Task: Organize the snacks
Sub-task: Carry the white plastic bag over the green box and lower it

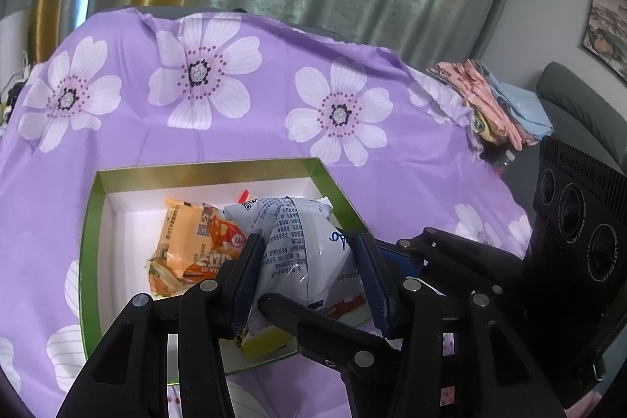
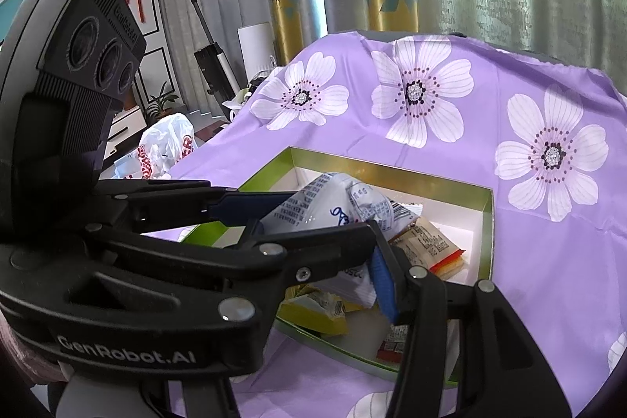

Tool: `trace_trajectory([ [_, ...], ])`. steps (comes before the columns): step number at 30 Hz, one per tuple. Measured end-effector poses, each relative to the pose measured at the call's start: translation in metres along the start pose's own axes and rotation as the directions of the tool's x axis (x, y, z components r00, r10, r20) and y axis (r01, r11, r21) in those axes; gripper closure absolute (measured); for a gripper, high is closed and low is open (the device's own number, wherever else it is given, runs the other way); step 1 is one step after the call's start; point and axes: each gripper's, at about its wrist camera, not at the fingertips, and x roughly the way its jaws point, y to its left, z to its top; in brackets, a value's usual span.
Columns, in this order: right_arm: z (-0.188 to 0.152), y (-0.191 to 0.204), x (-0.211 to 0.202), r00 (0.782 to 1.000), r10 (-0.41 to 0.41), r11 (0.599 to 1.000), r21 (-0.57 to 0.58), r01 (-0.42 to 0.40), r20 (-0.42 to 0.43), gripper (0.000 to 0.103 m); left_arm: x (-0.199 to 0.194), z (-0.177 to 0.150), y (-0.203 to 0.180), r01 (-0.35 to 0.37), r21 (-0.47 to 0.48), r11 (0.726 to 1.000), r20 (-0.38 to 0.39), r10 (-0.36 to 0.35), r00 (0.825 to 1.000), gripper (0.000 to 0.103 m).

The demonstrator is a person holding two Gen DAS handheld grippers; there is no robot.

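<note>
A green-rimmed box [image 1: 203,165] with a white inside lies on a purple flowered cloth. My left gripper [image 1: 309,261] is shut on a white snack bag [image 1: 298,241] with blue print and holds it over the box's right side. An orange snack packet [image 1: 188,245] lies inside the box, and a yellow packet [image 1: 262,341] lies near its front wall. In the right wrist view the left gripper [image 2: 329,222] grips the white bag [image 2: 333,202] over the box [image 2: 388,169]. A tan packet [image 2: 431,241] and a yellow packet [image 2: 313,312] lie inside. My right gripper's own fingertips are hidden behind the left gripper.
The purple flowered cloth [image 1: 254,128] covers the whole table. Folded clothes [image 1: 493,104] lie at the far right edge, beside a grey sofa [image 1: 580,104]. A white plastic bag [image 2: 168,143] and an upright vacuum [image 2: 207,57] stand left of the table. Curtains hang behind.
</note>
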Motion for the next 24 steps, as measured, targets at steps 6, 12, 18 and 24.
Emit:
trace_trajectory([
  [6, -0.001, -0.003, 0.005, 1.000, 0.003, 1.000, 0.008, -0.003, -0.017, 0.051, 0.005, -0.001, 0.003, 0.001, -0.008, 1.000, -0.017, -0.002, 1.000, 0.054],
  [12, -0.003, -0.004, 0.008, 1.000, 0.005, 1.000, 0.012, -0.004, -0.030, 0.050, 0.008, -0.001, 0.004, 0.002, -0.011, 1.000, -0.030, -0.002, 1.000, 0.054],
  [18, -0.004, -0.005, 0.010, 0.999, 0.005, 1.000, 0.013, -0.004, -0.039, 0.050, 0.010, 0.000, 0.006, 0.002, -0.015, 1.000, -0.036, -0.003, 0.999, 0.054],
  [24, -0.004, -0.005, 0.011, 0.999, 0.004, 1.000, 0.014, -0.003, -0.047, 0.050, 0.013, -0.001, 0.007, 0.002, -0.017, 1.000, -0.045, -0.003, 0.999, 0.054],
])
